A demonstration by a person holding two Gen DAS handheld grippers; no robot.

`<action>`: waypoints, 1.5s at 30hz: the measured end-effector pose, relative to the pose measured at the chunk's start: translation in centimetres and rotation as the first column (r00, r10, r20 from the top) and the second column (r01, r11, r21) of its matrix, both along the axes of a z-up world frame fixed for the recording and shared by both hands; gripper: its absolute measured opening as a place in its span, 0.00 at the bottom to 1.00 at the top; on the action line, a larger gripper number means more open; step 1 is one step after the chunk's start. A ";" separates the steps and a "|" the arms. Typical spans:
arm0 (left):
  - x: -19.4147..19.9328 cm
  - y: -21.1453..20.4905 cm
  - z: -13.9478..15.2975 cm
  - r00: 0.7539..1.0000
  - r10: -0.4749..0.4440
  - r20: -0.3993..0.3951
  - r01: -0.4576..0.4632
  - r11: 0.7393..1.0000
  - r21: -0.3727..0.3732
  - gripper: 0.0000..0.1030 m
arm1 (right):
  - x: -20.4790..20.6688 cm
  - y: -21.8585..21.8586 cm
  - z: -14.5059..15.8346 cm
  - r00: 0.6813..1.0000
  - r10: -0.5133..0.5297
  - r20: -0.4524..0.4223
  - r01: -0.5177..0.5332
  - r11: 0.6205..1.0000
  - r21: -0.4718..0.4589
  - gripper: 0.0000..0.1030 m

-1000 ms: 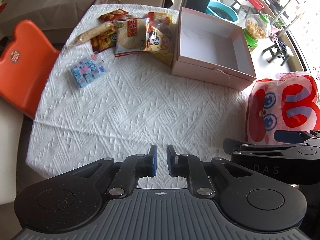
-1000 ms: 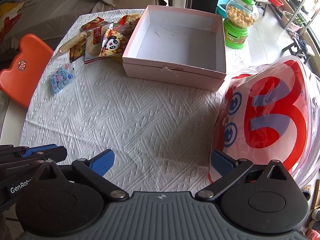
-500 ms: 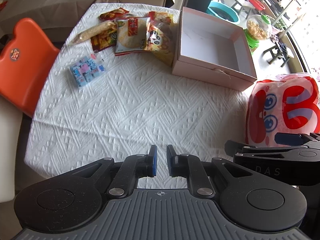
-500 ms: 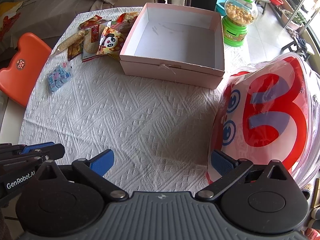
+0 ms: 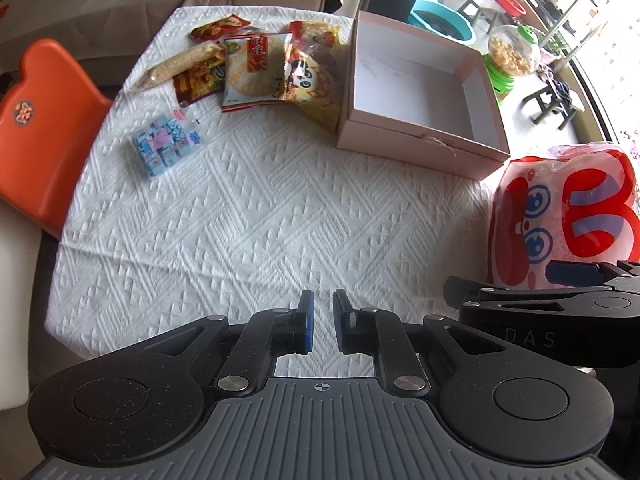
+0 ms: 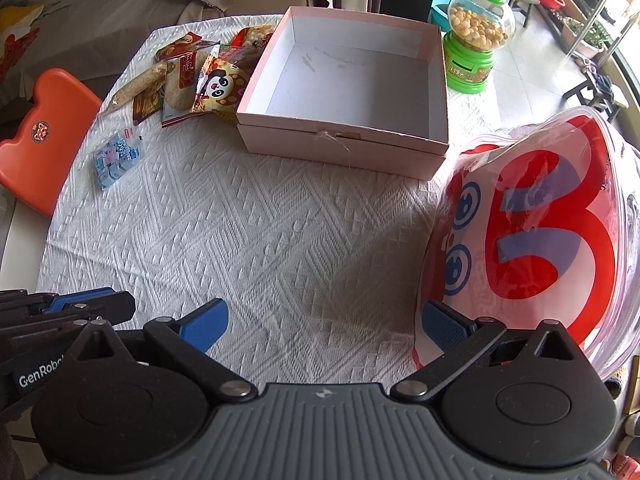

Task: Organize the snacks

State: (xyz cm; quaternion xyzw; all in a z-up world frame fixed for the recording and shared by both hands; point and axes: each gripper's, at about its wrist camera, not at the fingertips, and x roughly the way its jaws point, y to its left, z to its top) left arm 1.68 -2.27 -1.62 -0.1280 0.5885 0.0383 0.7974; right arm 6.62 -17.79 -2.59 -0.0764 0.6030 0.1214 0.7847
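On the bench, spread with a white embossed cloth, we see the snacks bunched at the far left corner: a panda-print packet in yellow and red lying against the left wall of the pink box, a rice cracker packet with a pale round cracker pictured on it just beside it, a dark red and yellow packet partly tucked beneath that, a long clear sleeve of pale crumbly sticks, and another red packet at the far edge. A clear bag of small blue and pink wrapped candies lies apart from them, nearer to us. The box is open, white inside, with nothing in it. A big glossy bag with red cartoon lettering and blue eyes stands at the right edge of the bench. Our left tongs are clenched to a narrow slit with nothing between them; our right tongs are spread wide and released, the right pad just beside the big bag. A green candy dispenser stands behind the box.
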 end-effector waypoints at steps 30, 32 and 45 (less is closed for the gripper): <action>5.6 12.2 -5.3 0.970 0.231 0.077 -0.224 0.970 -0.091 0.17 | 3.4 3.3 -2.8 0.998 0.055 -0.015 -0.054 0.998 0.036 1.00; 6.7 15.2 -5.3 0.954 0.276 0.121 -0.276 0.961 -0.019 0.18 | 3.6 4.3 -2.8 0.996 0.090 0.009 -0.091 0.996 0.026 1.00; 19.8 24.4 -7.1 0.950 -0.160 0.268 0.141 0.986 0.088 0.18 | 6.3 18.5 -5.3 0.975 0.221 -0.003 -0.219 0.968 0.124 1.00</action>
